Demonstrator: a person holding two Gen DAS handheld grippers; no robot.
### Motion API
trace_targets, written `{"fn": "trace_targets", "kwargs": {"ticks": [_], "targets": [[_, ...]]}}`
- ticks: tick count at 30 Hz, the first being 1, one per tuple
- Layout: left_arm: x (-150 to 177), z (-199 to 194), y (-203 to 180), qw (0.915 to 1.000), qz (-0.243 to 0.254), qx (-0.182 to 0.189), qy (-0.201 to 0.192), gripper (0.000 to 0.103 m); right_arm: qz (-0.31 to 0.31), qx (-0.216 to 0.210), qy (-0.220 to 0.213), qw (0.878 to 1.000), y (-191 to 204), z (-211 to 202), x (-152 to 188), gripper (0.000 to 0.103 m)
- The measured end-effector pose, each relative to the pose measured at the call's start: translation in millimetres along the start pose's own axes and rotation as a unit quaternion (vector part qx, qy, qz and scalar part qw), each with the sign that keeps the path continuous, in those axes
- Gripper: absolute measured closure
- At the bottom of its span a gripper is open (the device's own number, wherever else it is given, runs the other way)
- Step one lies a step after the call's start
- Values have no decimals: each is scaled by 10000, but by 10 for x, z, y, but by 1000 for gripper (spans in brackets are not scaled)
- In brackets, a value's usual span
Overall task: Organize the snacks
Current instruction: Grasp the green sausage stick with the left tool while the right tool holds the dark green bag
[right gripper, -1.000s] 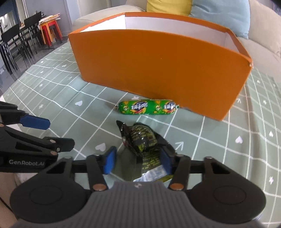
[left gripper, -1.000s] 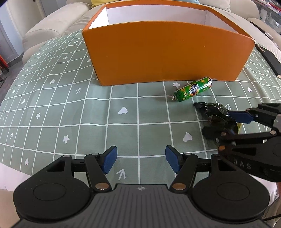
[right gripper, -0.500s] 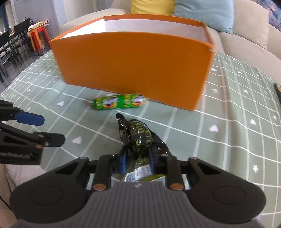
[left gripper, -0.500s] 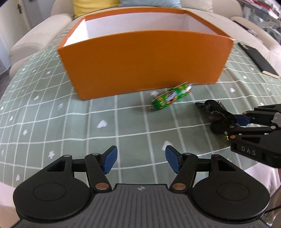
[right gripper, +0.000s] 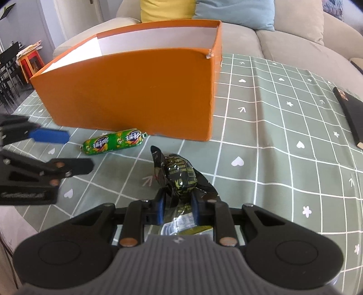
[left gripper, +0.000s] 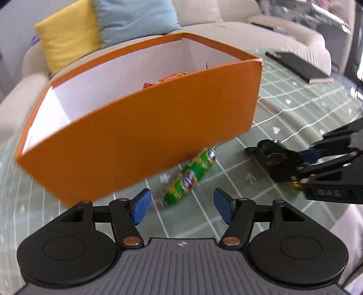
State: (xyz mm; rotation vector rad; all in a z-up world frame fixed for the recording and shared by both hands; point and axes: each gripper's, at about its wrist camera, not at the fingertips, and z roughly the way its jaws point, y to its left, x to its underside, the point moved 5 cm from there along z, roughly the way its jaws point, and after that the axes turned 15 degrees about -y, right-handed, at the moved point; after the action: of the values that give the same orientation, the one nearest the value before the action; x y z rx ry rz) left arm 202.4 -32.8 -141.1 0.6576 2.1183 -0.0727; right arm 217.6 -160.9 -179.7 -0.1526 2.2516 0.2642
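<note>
An orange box (left gripper: 145, 140) with white inside walls stands on the green checked tablecloth; it also shows in the right wrist view (right gripper: 136, 90). A green sausage snack (left gripper: 192, 177) lies in front of it, also seen in the right wrist view (right gripper: 113, 144). My left gripper (left gripper: 180, 207) is open, its blue pads on either side of the sausage's near end. My right gripper (right gripper: 177, 207) is shut on a black foil snack packet (right gripper: 179, 177), which also shows in the left wrist view (left gripper: 270, 154). A red-orange snack (left gripper: 168, 79) sits inside the box.
A black notebook (right gripper: 349, 113) lies at the table's right edge, also in the left wrist view (left gripper: 297, 65). A beige sofa with a yellow cushion (left gripper: 68, 34) and a blue cushion (left gripper: 136, 20) stands behind the table. Dark chairs (right gripper: 9, 74) stand far left.
My right gripper has shut on the black packet. My left gripper has moved forward and right to the green sausage, staying open.
</note>
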Motion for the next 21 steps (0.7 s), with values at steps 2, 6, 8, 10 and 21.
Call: {"fn": "trace_targets", "kwargs": {"ticks": [2, 6, 8, 10, 21], "targets": [[-47, 73, -16, 9998, 198, 55, -18, 29, 18, 6, 23, 10000, -3, 13, -13, 81], [-79, 236, -18, 9993, 233, 258, 142, 29, 94, -15, 30, 10000, -10, 3, -36, 79], [-82, 303, -11, 9993, 144, 297, 200, 29, 87, -16, 15, 10000, -13, 1, -47, 79], [-87, 339, -3, 9990, 41, 375, 227, 29, 72, -10, -7, 10000, -12, -4, -54, 79], [-80, 438, 3, 9970, -532, 467, 318, 56, 105, -44, -187, 9998, 2, -103, -71, 73]]}}
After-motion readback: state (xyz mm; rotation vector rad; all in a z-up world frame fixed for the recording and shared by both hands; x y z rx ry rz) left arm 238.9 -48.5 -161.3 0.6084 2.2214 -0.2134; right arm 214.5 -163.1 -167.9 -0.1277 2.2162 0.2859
